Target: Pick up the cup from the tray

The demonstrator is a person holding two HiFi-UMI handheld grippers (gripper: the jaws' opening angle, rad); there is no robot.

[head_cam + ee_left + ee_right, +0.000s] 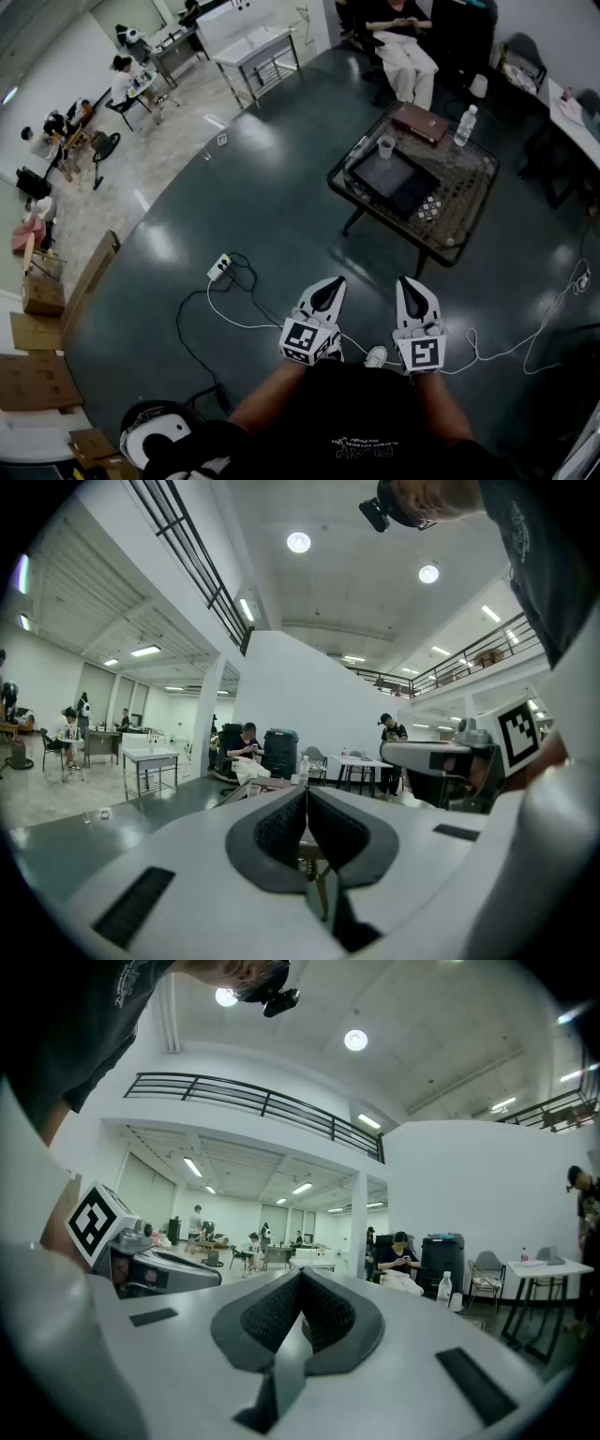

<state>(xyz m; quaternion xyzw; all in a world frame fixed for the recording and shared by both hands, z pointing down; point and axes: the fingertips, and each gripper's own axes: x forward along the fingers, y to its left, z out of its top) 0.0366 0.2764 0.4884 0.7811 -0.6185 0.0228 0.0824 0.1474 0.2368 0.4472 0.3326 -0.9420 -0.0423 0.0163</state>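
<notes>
Nothing is done yet. The cup (385, 147) stands upright, mouth up and long axis vertical, at the far edge of the tray (386, 178) on the table (473, 187), far right. Our left gripper (329, 284) and right gripper (411, 283) hang near us, jaws together, empty.

Dark glossy floor (281, 187), glass-topped table (469, 192), white wall (300, 686), round ceiling lights (298, 542)
</notes>
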